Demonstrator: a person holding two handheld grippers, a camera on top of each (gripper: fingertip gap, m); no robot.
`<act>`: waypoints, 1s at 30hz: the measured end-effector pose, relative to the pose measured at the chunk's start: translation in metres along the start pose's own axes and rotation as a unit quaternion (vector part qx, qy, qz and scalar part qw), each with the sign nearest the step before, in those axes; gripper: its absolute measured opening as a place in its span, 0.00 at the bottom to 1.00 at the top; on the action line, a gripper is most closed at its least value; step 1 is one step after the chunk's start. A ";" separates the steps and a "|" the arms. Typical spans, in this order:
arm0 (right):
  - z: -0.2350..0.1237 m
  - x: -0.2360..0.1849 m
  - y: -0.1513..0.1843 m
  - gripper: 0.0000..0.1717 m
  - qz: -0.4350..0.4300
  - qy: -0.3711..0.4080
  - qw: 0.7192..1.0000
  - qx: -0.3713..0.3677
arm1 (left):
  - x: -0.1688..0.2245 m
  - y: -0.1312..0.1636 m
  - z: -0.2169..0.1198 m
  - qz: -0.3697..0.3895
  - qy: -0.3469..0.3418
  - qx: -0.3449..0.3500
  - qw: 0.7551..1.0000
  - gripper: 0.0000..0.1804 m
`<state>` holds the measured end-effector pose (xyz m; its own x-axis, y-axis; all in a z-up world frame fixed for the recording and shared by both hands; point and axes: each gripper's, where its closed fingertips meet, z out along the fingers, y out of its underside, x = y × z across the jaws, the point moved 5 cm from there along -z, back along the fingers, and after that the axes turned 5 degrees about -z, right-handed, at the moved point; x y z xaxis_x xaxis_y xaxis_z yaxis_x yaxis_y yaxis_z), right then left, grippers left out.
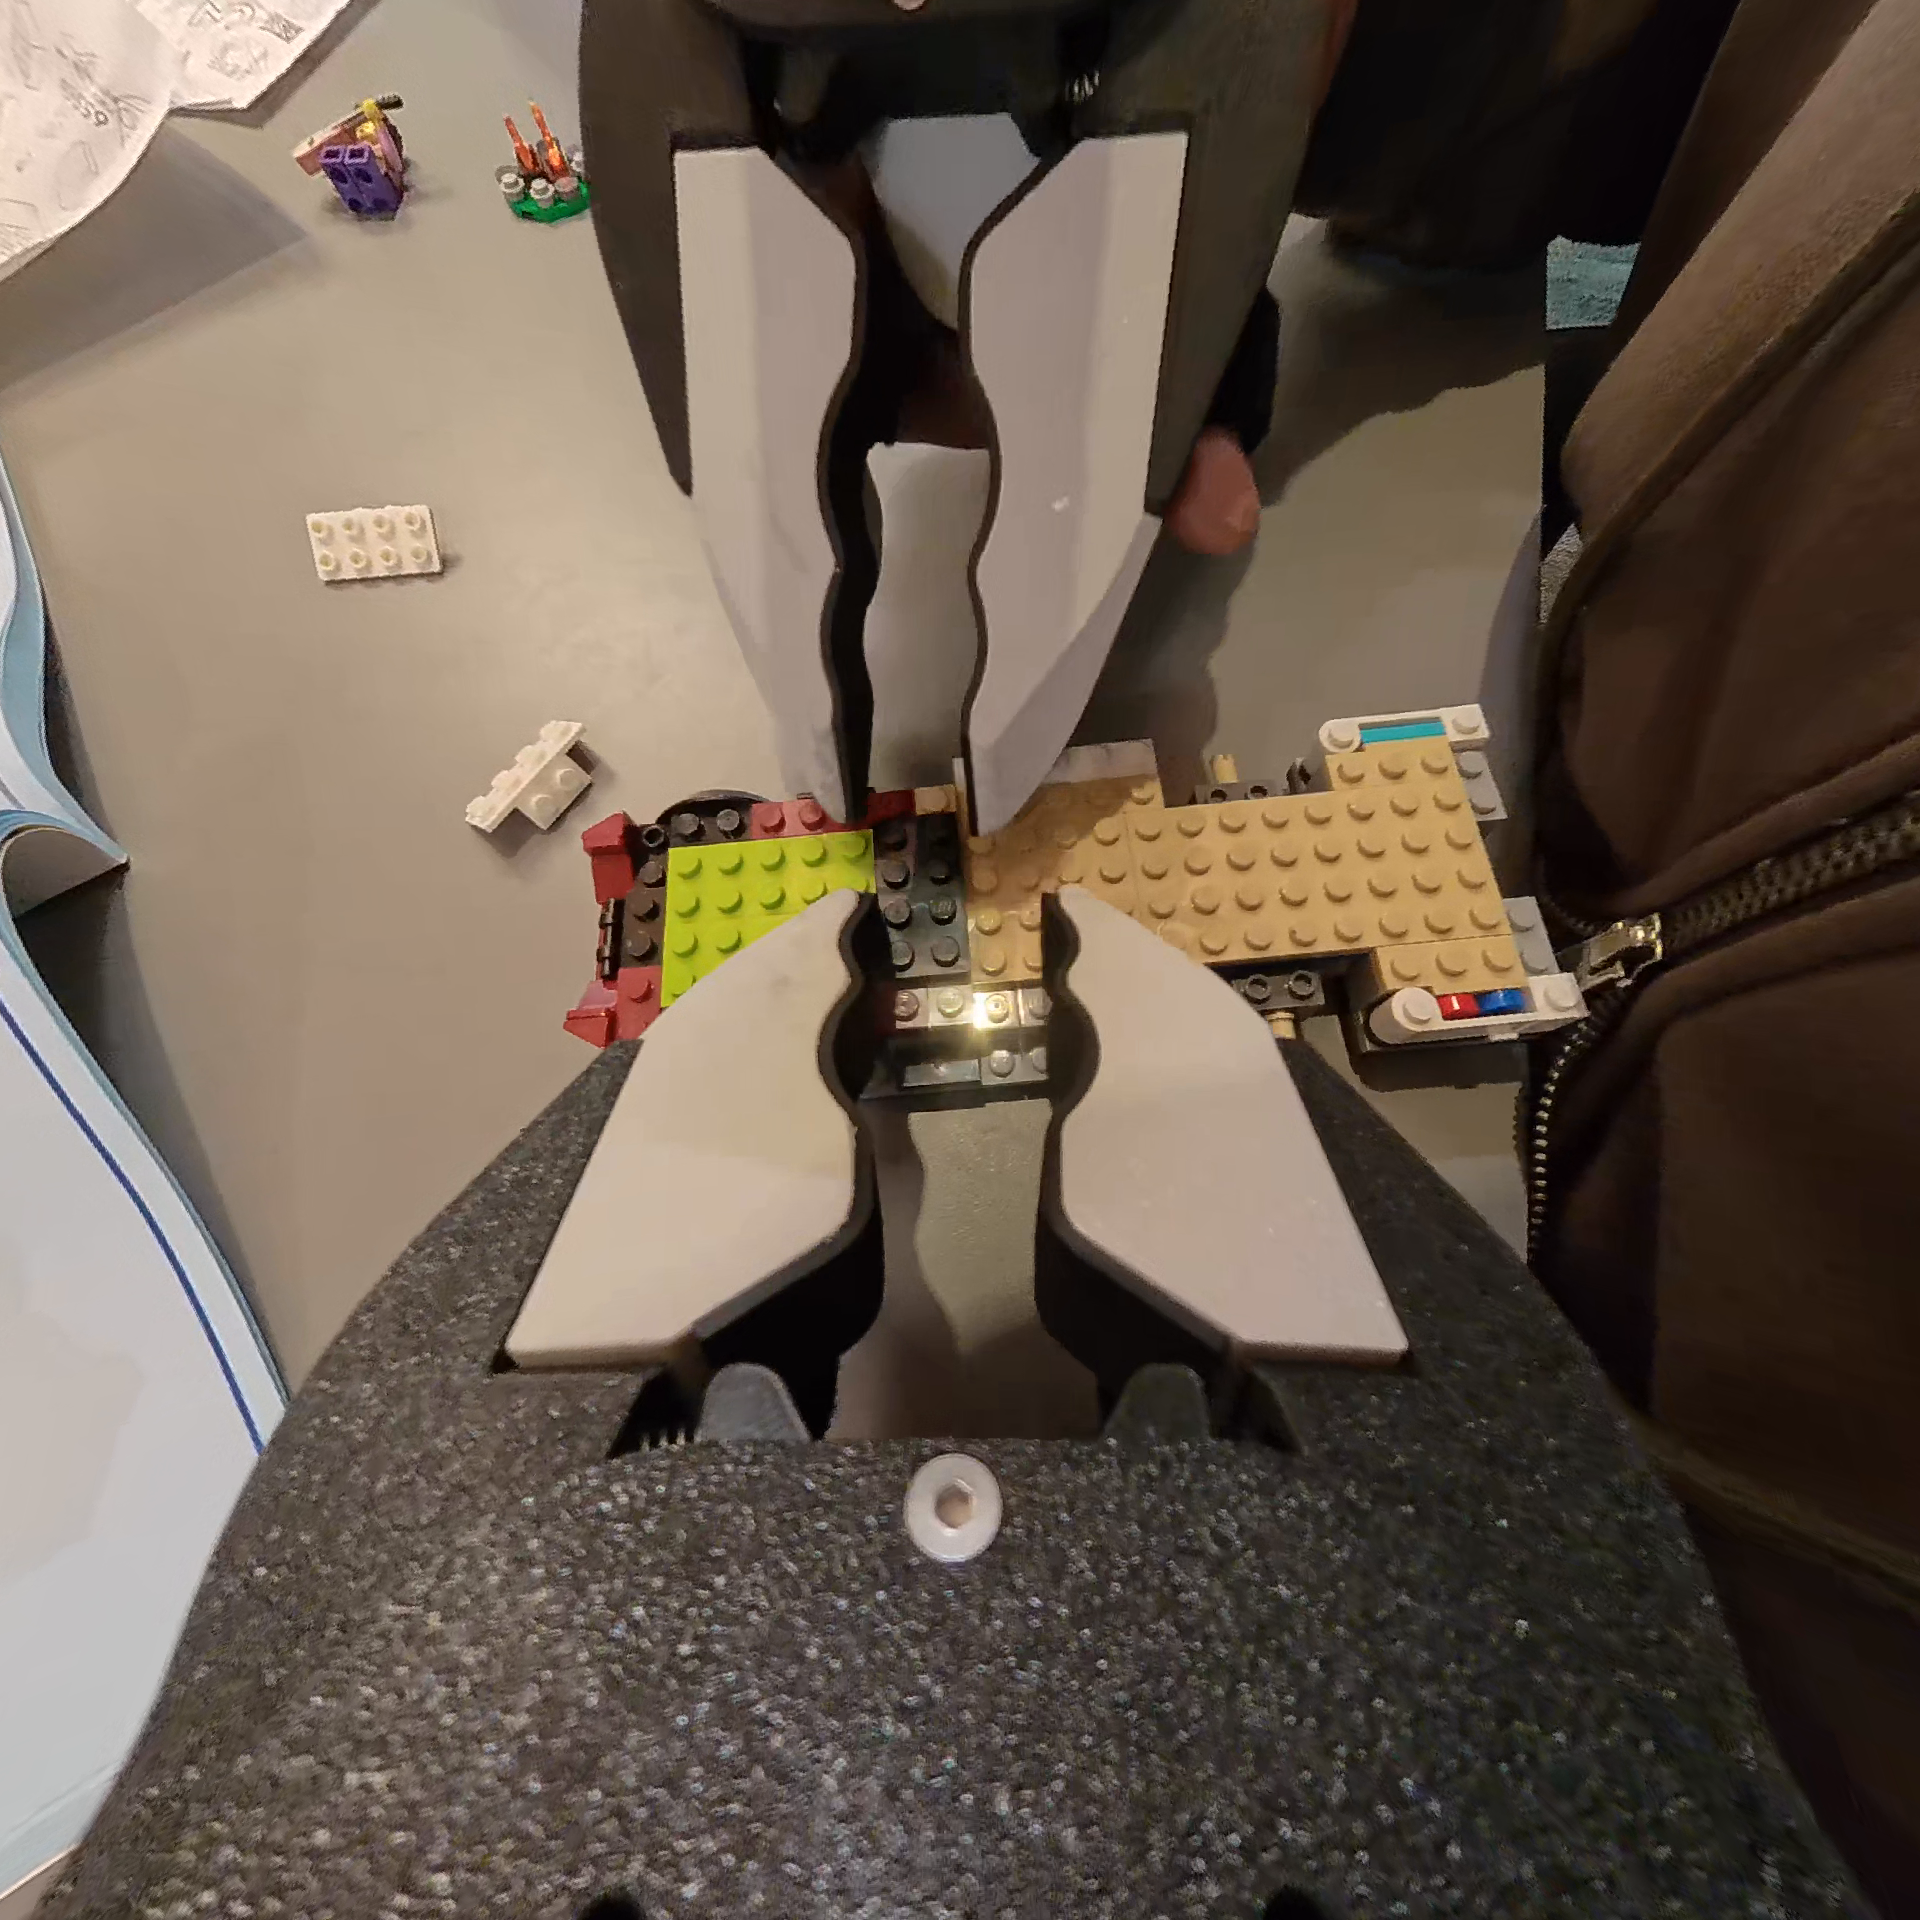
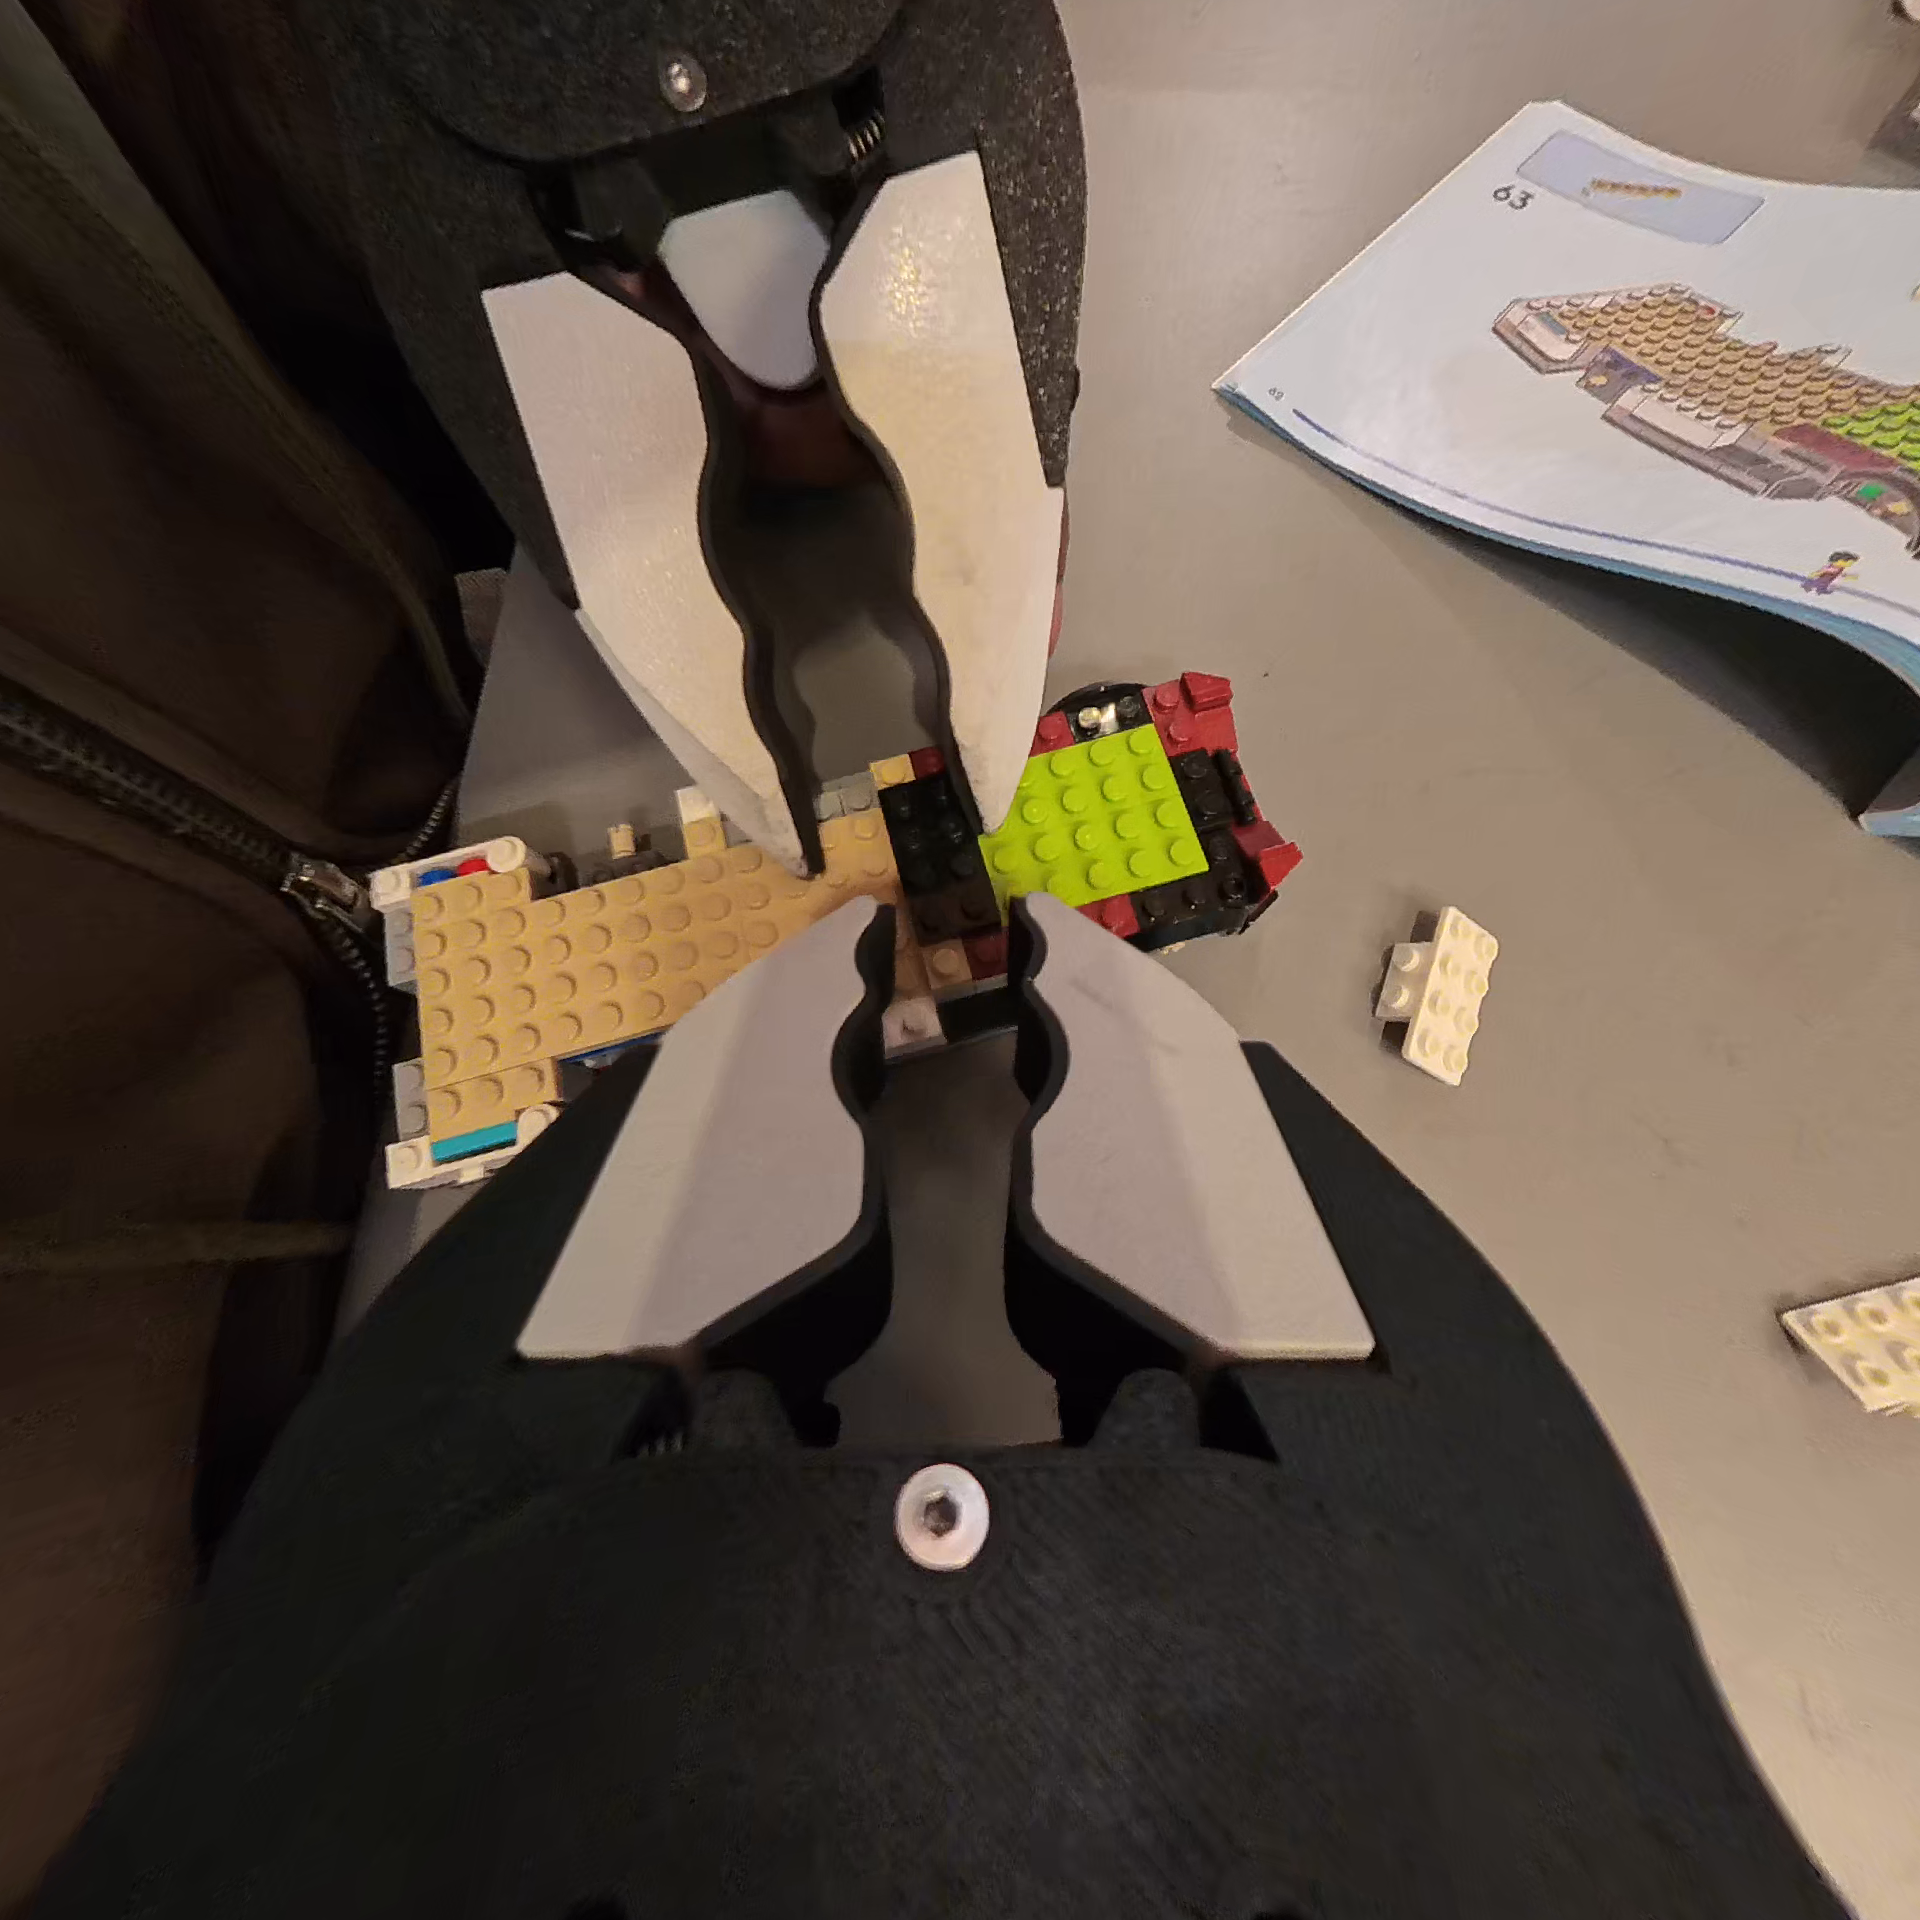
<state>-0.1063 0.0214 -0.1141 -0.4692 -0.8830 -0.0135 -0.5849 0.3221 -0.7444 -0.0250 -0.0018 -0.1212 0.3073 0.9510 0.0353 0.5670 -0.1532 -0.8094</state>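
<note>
A flat brick build lies on the grey table: tan plates (image 1: 1278,873), a black strip (image 1: 920,883) across the middle, a lime green plate (image 1: 758,883) and dark red bricks (image 1: 613,831) at its end. It also shows in the right wrist view (image 2: 582,956). My left gripper (image 1: 951,914) is open, its fingertips standing over the build on either side of the black strip, one over the lime plate and one over the tan. My right gripper (image 2: 951,914) faces it from the far side, also open, its tips straddling the same black strip (image 2: 935,842). Neither holds anything.
A white plate (image 1: 374,542) and a small white brick assembly (image 1: 532,777) lie left of the build. Two small builds, purple (image 1: 358,156) and green-orange (image 1: 542,171), stand farther off. An open instruction booklet (image 2: 1621,364) lies nearby. A person's brown zipped jacket (image 1: 1714,935) borders the tan end. Left and right tips are no more than a few centimetres apart. My right tips are roughly 15 cm from the white plate (image 1: 374,542).
</note>
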 end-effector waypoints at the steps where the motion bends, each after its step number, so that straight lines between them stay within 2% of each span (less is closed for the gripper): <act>1: 0.001 0.000 -0.001 0.12 -0.005 0.002 1.000 0.001 | 0.000 0.000 0.000 -0.001 0.001 0.000 1.000 0.17; 6: 0.005 0.000 -0.003 0.12 -0.023 0.008 1.000 -0.010 | -0.002 -0.001 -0.002 -0.009 0.001 0.008 1.000 0.17; 11: 0.006 0.001 -0.004 0.10 -0.037 0.012 0.999 -0.026 | -0.008 0.004 -0.004 -0.010 -0.038 -0.006 0.999 0.17; 22: 0.008 -0.002 -0.007 0.09 -0.100 0.031 0.993 -0.063 | -0.008 0.004 -0.001 -0.009 -0.032 -0.008 0.999 0.14; 30: 0.009 0.005 -0.009 0.09 -0.081 -0.052 0.992 -0.079 | -0.008 0.004 -0.001 -0.014 -0.028 -0.009 0.999 0.14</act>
<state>-0.0975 0.0107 -0.1136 -0.2936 -0.9557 0.0227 -0.7469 0.2145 -0.6294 -0.0247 -0.0106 -0.1243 0.2488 0.9683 0.0238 0.5886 -0.1316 -0.7976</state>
